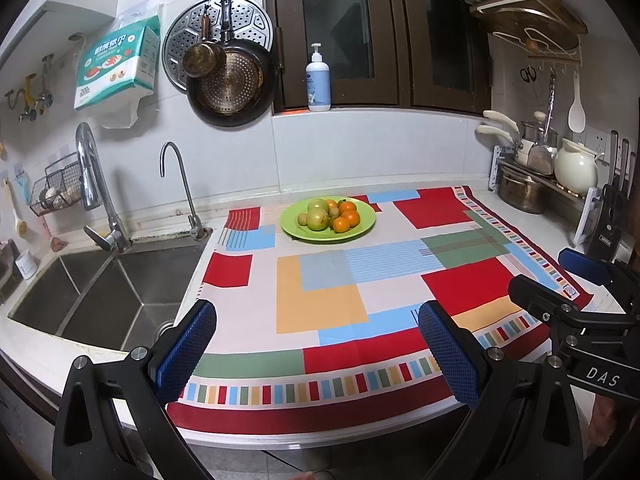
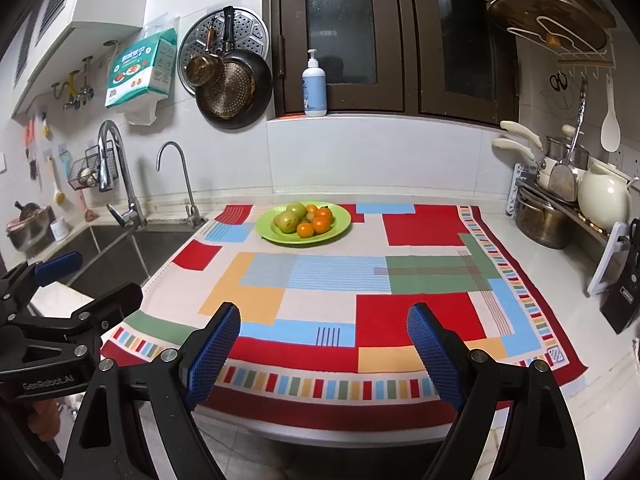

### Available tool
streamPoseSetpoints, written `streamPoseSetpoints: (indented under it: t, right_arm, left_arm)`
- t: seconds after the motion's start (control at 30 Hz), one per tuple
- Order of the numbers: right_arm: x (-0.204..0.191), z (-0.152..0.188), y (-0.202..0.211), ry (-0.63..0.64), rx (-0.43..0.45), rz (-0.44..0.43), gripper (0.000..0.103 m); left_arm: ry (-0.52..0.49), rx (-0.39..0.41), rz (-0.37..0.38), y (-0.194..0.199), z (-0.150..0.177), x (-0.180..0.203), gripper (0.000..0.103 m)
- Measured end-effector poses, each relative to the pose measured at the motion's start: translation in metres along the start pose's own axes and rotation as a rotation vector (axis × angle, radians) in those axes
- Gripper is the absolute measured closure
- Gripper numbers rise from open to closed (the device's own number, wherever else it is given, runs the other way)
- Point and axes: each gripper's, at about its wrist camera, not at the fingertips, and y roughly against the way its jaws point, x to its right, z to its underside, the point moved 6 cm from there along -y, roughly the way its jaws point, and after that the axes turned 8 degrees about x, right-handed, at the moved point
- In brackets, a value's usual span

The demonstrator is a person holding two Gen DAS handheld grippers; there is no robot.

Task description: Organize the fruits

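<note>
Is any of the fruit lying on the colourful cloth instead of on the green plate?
No, all the fruit sits piled on the green plate.

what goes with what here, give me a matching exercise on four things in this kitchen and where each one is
Things:
1. green plate
2. pump bottle
3. frying pan
4. cream kettle

Places:
A. hanging on the wall tiles
B. on the rack at the right
C. on the patterned cloth, holding fruit
D. on the window ledge

Pairs: 1-C, 2-D, 3-A, 4-B
</note>
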Motion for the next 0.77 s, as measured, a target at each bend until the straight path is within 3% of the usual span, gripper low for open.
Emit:
streamPoseSetpoints:
  t: [0.77]
  right_arm:
    - [-0.005,0.000,-0.012,0.009,-0.020,0.003,0.017]
  left_arm:
    - [0.013,-0.028,0.001,-0.014,0.002,-0.009,0.000]
